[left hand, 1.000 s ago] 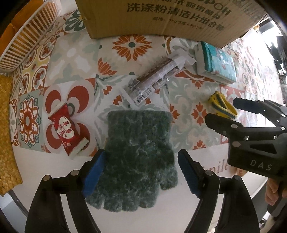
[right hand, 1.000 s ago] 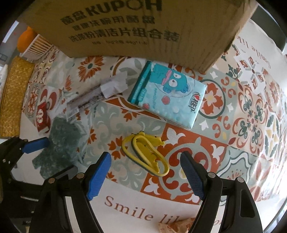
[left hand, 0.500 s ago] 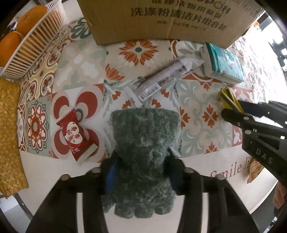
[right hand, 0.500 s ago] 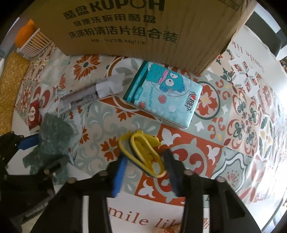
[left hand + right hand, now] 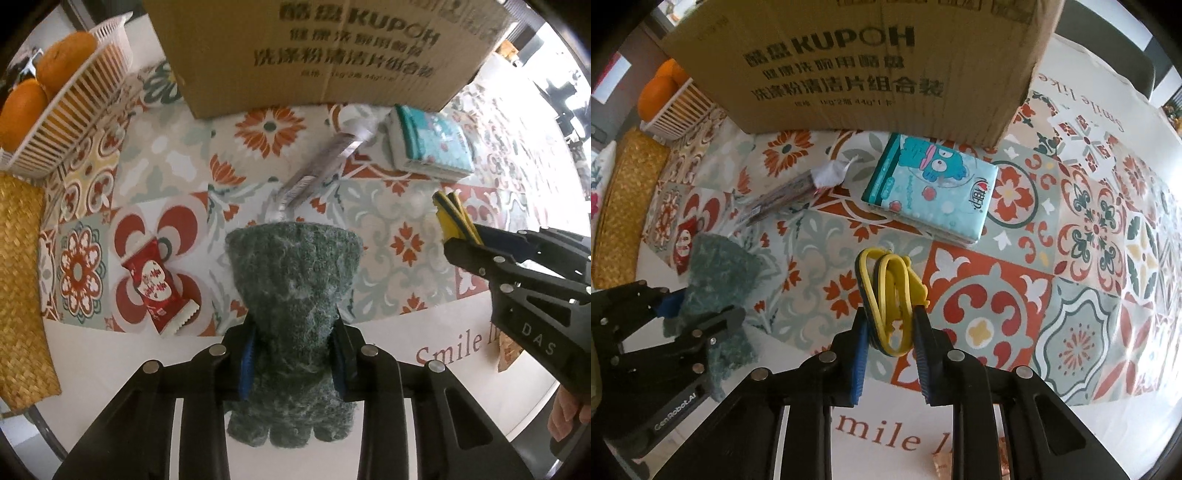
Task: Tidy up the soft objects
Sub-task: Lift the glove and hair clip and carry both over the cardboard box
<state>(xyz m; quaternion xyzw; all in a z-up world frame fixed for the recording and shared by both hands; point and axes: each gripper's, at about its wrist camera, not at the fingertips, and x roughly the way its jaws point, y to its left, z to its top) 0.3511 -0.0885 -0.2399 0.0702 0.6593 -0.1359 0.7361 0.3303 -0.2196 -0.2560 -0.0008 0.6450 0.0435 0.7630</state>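
Observation:
A fuzzy dark green glove [image 5: 291, 280] hangs, lifted a little above the patterned tablecloth, between the blue pads of my left gripper [image 5: 293, 354]. The jaws are still closing and squeeze the glove's middle, so it bunches. In the right wrist view the glove [image 5: 716, 273] and the left gripper [image 5: 698, 317] show at lower left. My right gripper [image 5: 891, 343] is shut on a yellow and dark blue looped soft item [image 5: 886, 280], pinched narrow between its pads. From the left wrist view this item [image 5: 448, 210] sticks out of the right gripper [image 5: 461, 236] at right.
A big cardboard box [image 5: 314, 55] stands at the back. In front of it lie a teal tissue pack [image 5: 931, 188] and a clear-wrapped stick package [image 5: 314, 173]. A red snack packet [image 5: 157, 284] lies left of the glove. A white basket [image 5: 66, 110] with oranges and a woven mat [image 5: 22, 277] are far left.
Both grippers went from wide open to closed, the left on the glove and the right on the yellow item. Both things are now pinched and raised a little.

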